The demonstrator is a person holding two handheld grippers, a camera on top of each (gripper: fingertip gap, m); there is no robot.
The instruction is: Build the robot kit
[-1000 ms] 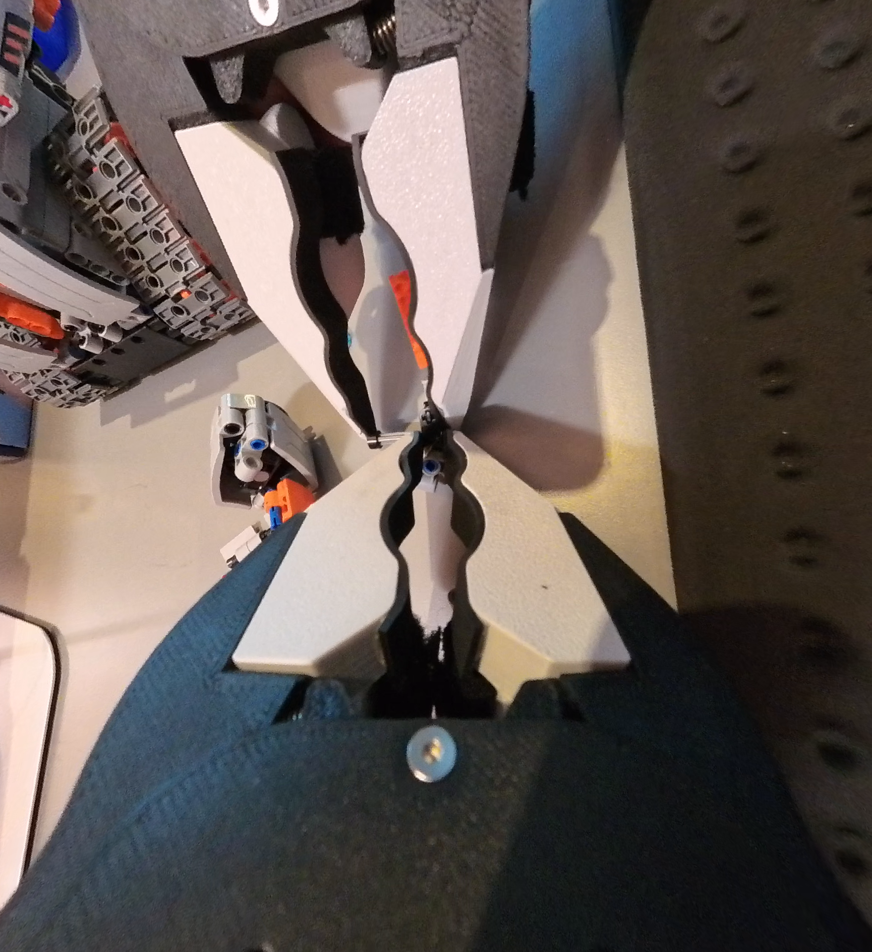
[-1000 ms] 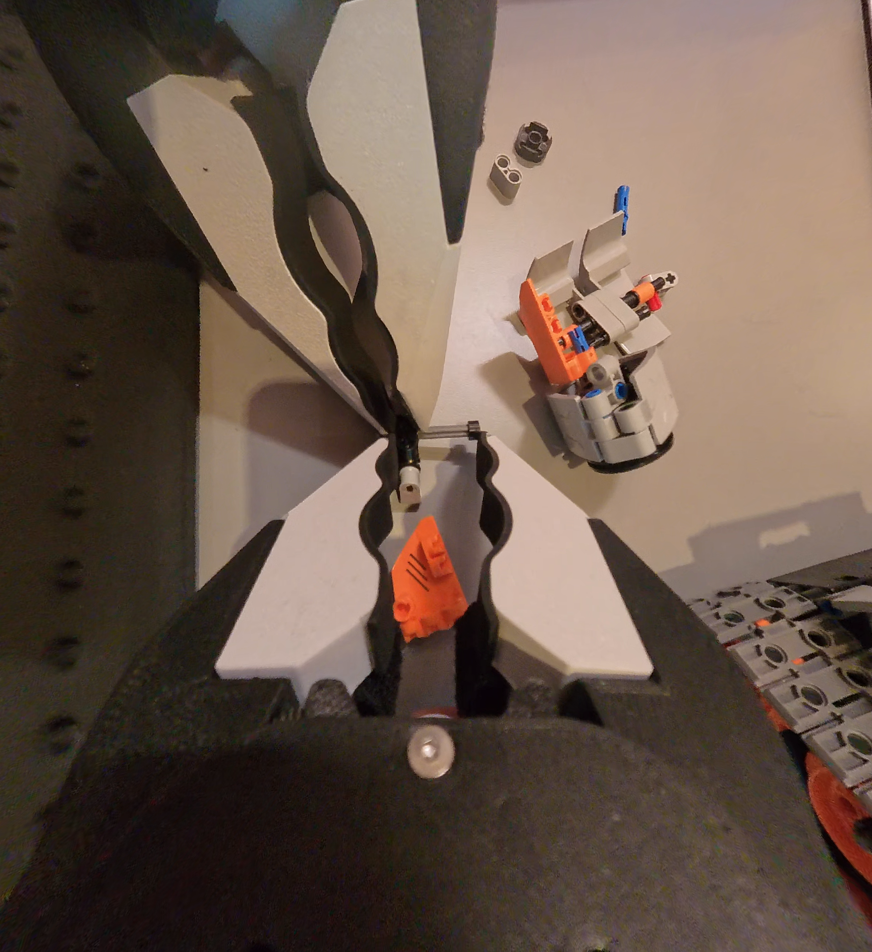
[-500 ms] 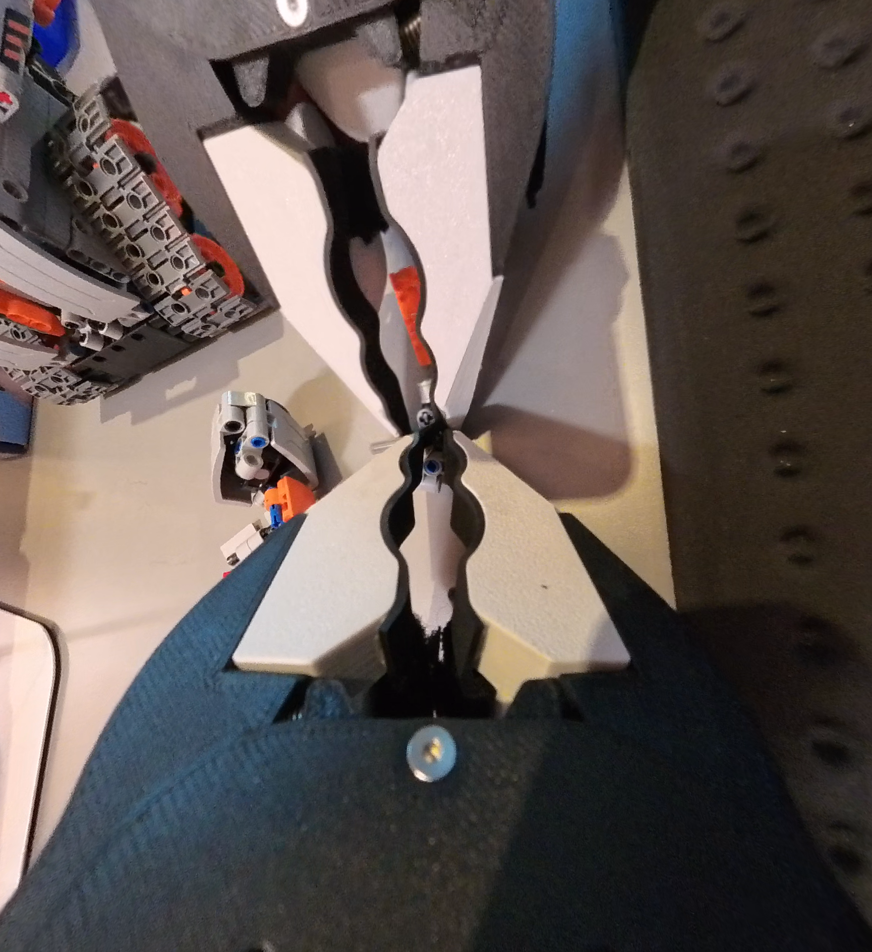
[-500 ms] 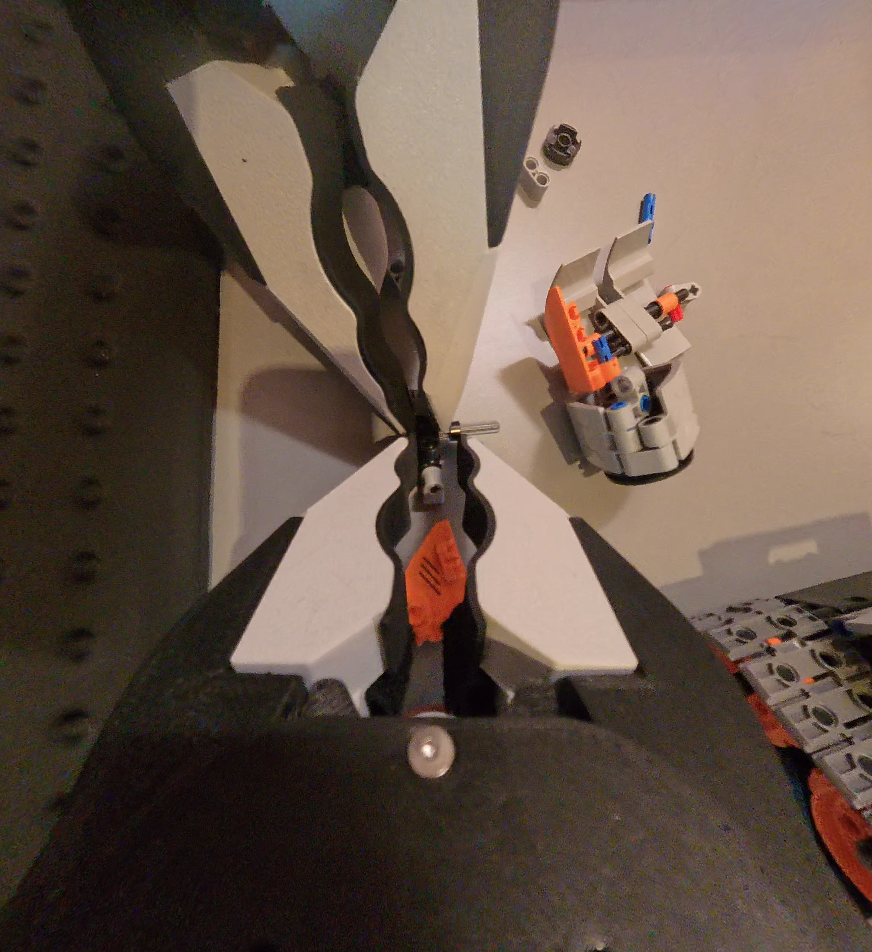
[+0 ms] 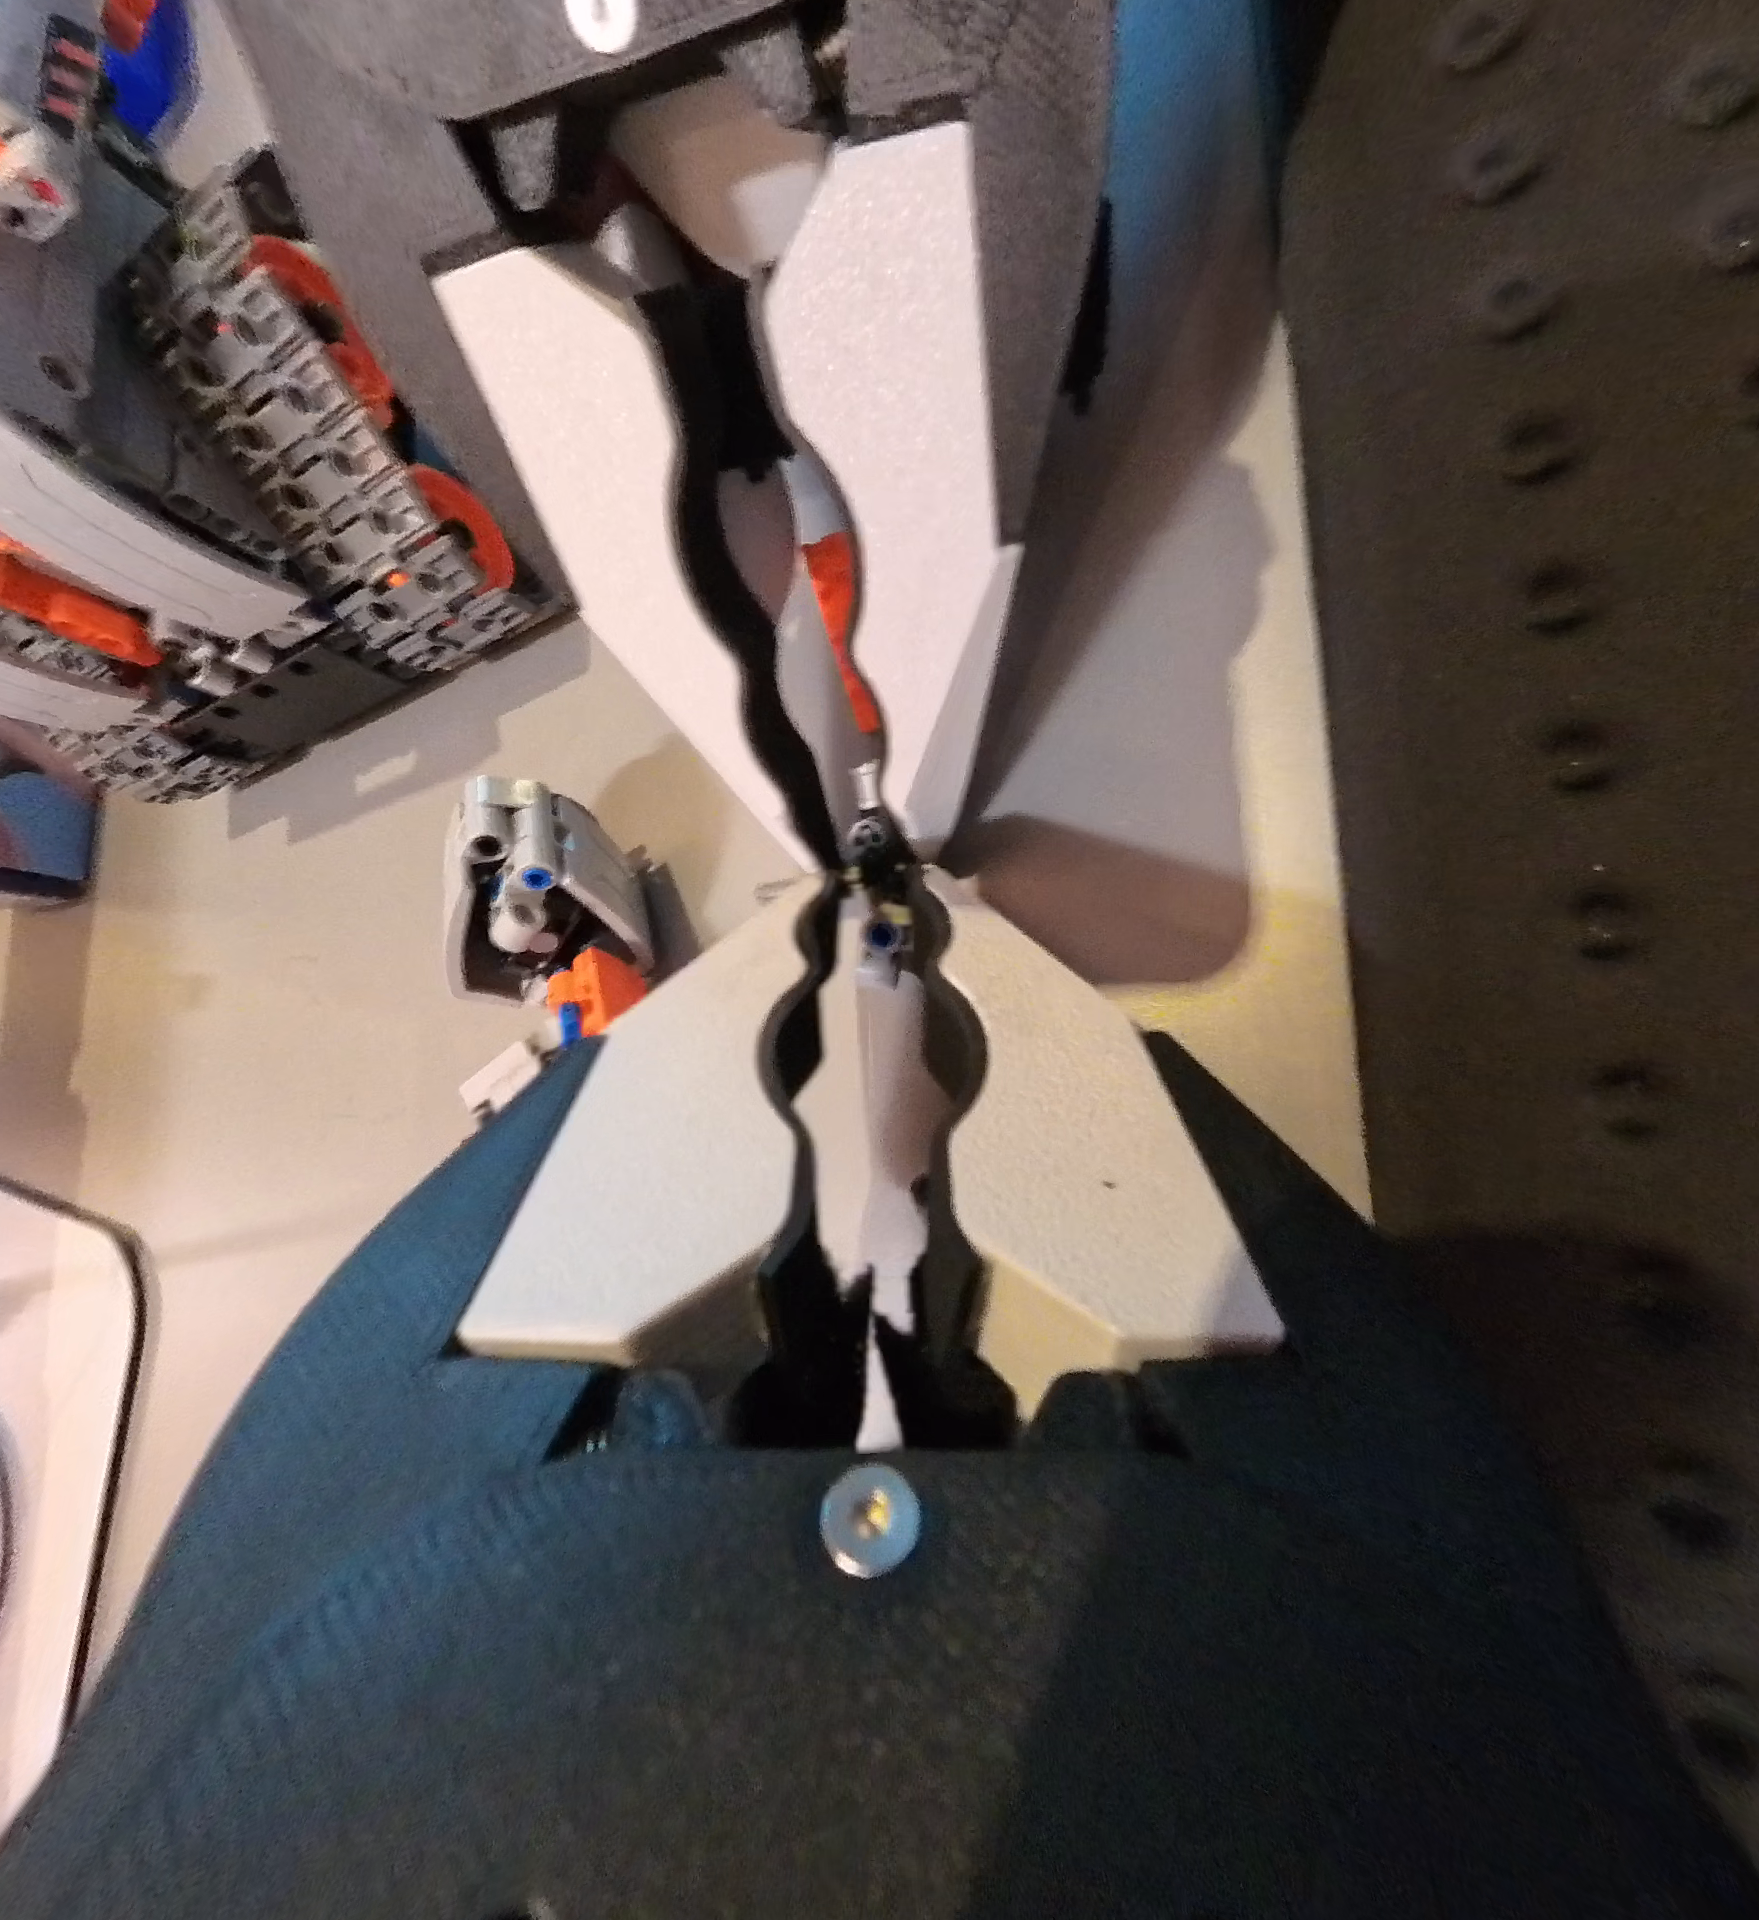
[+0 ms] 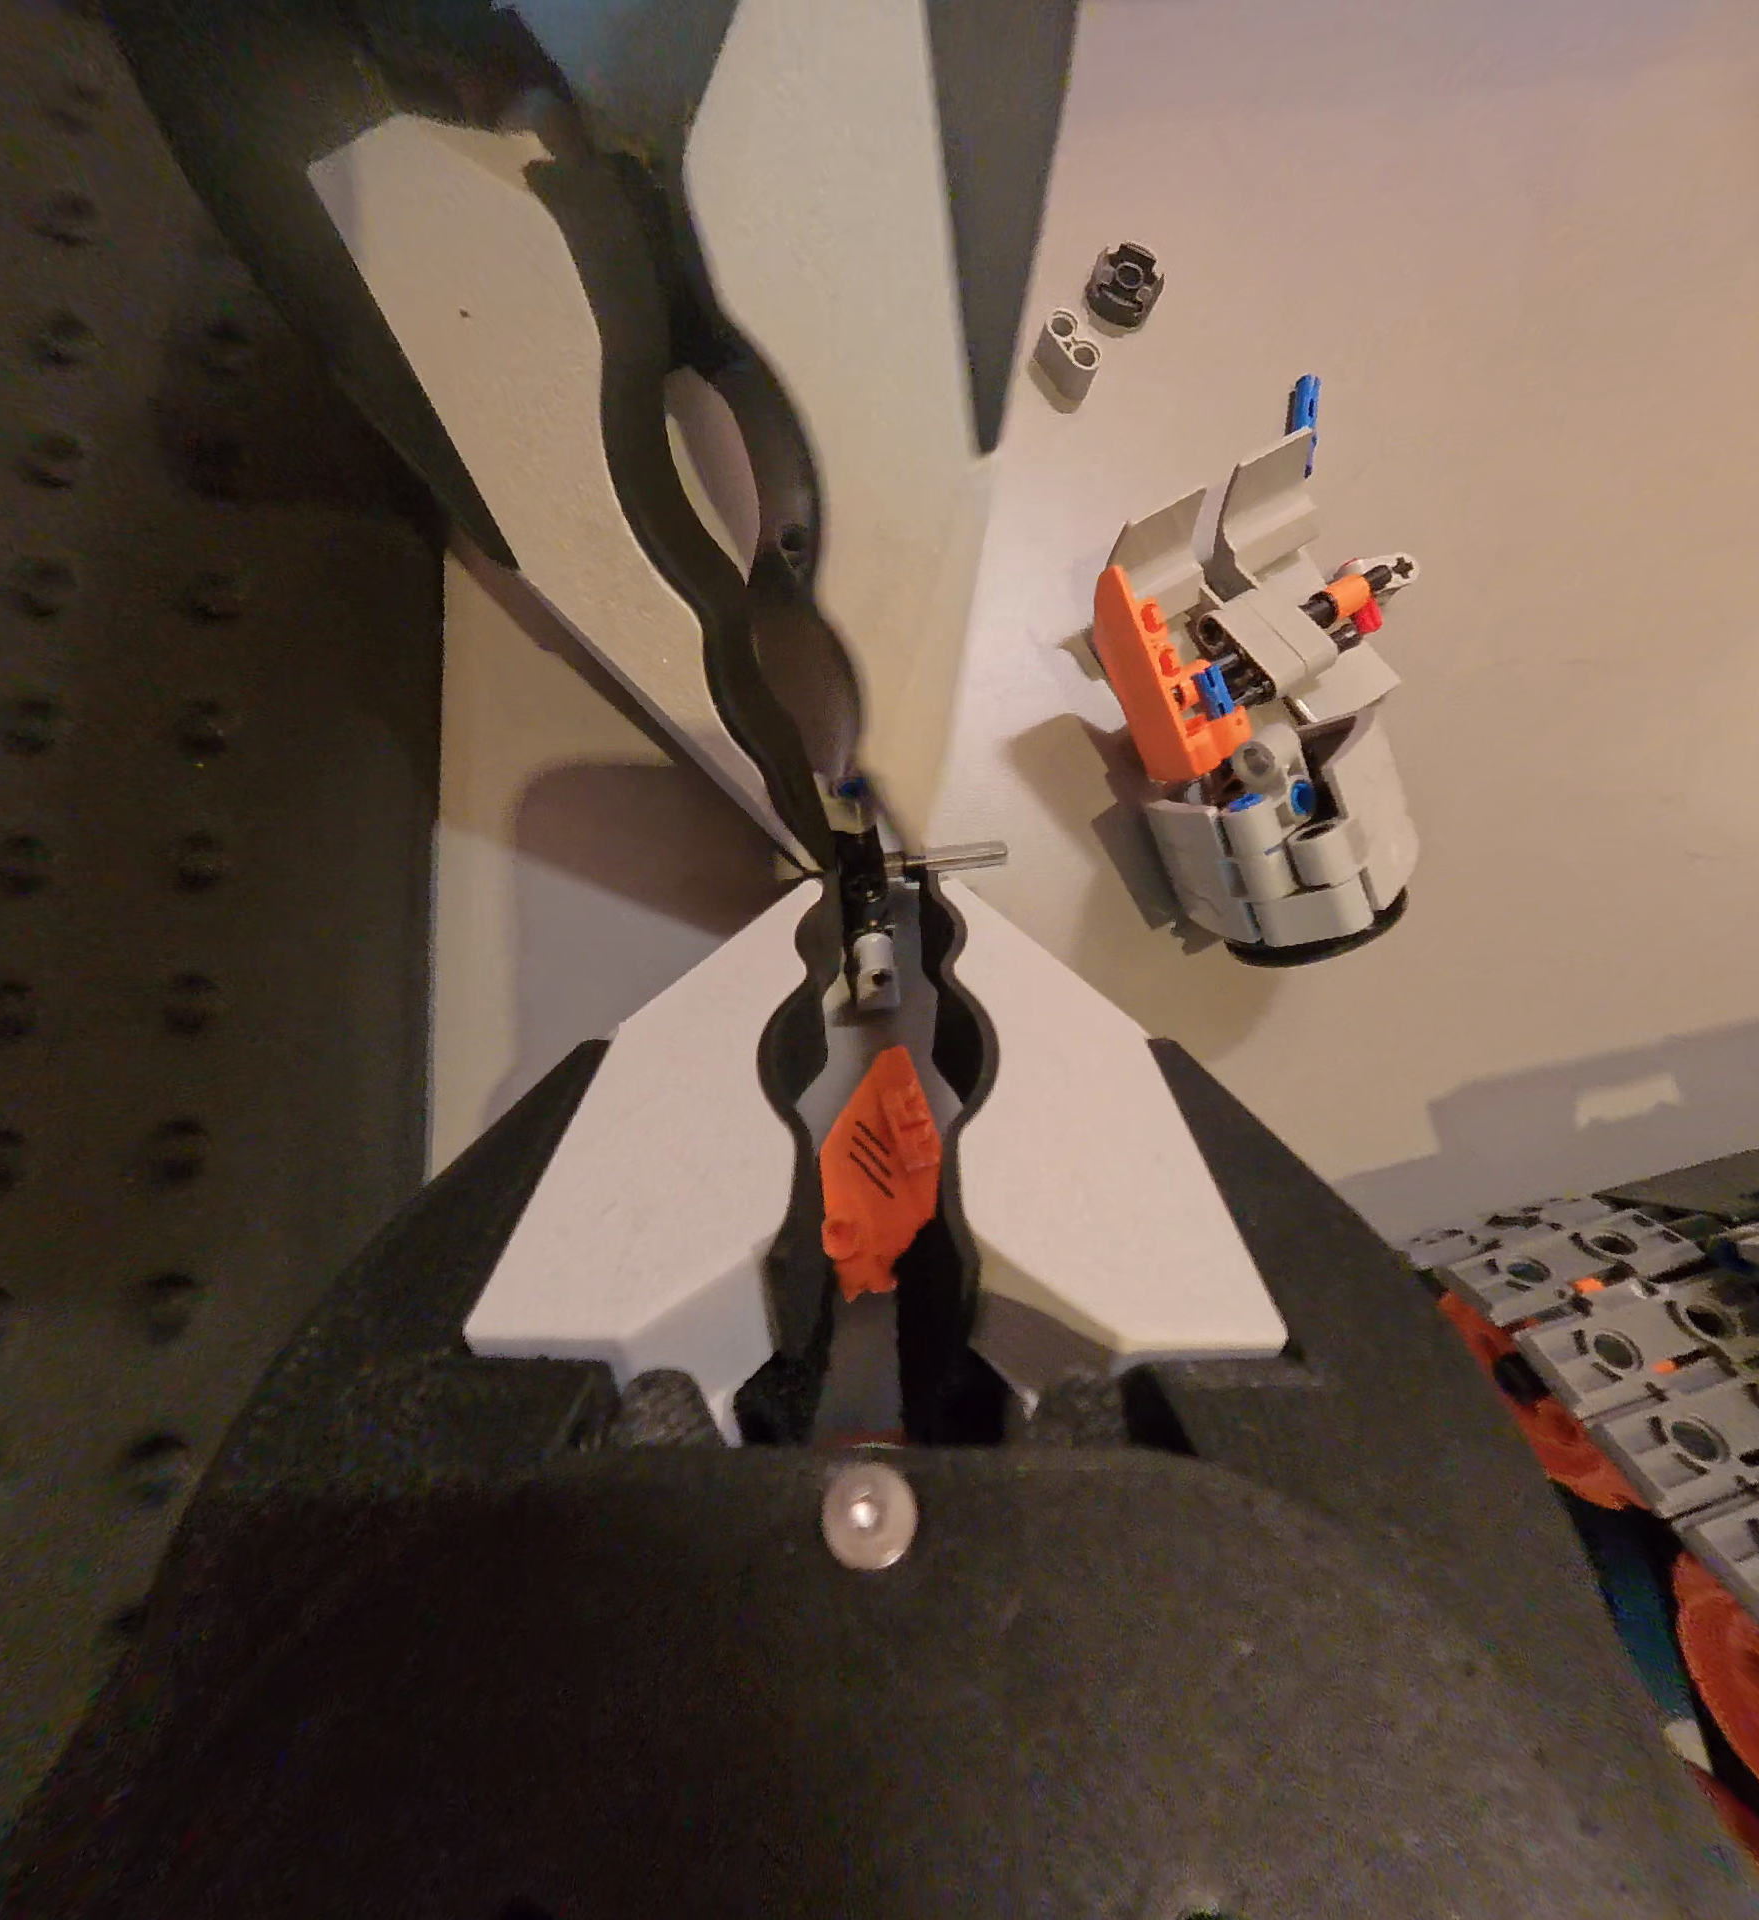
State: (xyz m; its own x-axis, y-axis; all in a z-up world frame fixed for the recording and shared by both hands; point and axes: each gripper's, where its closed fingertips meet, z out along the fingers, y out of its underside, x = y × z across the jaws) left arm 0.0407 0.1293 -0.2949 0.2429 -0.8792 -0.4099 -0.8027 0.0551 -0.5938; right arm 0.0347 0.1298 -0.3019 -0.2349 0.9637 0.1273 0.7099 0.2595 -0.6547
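While both grippers meet tip to tip above the table, each is clenched on a small toy-brick part. The left gripper has its jaws drawn almost together around a pale grey piece that runs back between the fingers, a blue-tipped end showing at the front. The right gripper is likewise nearly closed, pinching a black pin piece with a small grey connector at its near end; an orange wedge part sits farther back in the gap between its fingers. A thin grey axle sticks out sideways from where the tips meet. The black pin seems to touch the part held by the left gripper, though the joint is too small and blurred to be sure.

On the table just beside the grippers lies a grey and orange brick assembly with blue pins. Beyond it, toward the far part of the table, rest a small light grey connector and a dark round piece, close together. A large grey and orange tracked model stands near one table edge. A dark studded mat runs along the opposite edge. A white tray sits at a corner.
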